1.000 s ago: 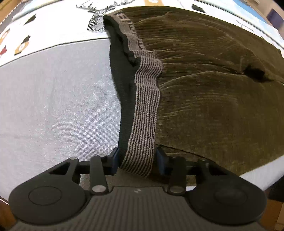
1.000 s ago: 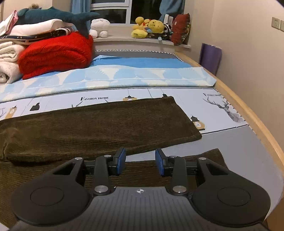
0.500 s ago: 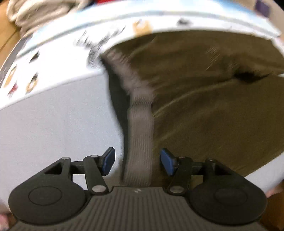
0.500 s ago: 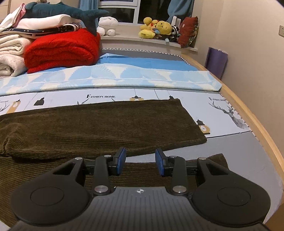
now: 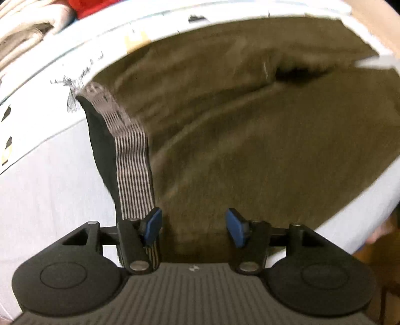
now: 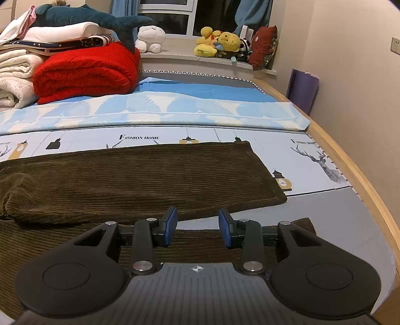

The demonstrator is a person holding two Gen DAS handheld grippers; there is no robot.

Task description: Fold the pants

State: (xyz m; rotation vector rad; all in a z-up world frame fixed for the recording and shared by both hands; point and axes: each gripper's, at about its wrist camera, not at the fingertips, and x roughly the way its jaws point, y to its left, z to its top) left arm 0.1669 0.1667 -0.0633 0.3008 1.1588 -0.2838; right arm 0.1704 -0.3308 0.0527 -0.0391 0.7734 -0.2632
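**Corduroy pants spread across the bed, both grippers over them**

The bed (image 6: 325,207), covered by a printed sheet with deer and lantern motifs, carries the olive-brown corduroy pants (image 6: 140,175). They lie flat across it, one leg stretched towards the right edge, the other nearer the camera with its hem just beside the right gripper. At the head of the bed sit a folded red blanket (image 6: 85,72) and a stack of pale bedding topped by a plush shark (image 6: 82,17); yellow plush toys (image 6: 217,42) line the windowsill.

In the blurred left wrist view, the pants (image 5: 250,137) fill most of the frame, their striped waistband (image 5: 135,160) running down to the left finger. The left gripper (image 5: 193,226) is spread apart, pressing on nothing, fabric lying beneath the gap. The right gripper (image 6: 197,227) hovers partly parted above the near leg, gripping nothing.
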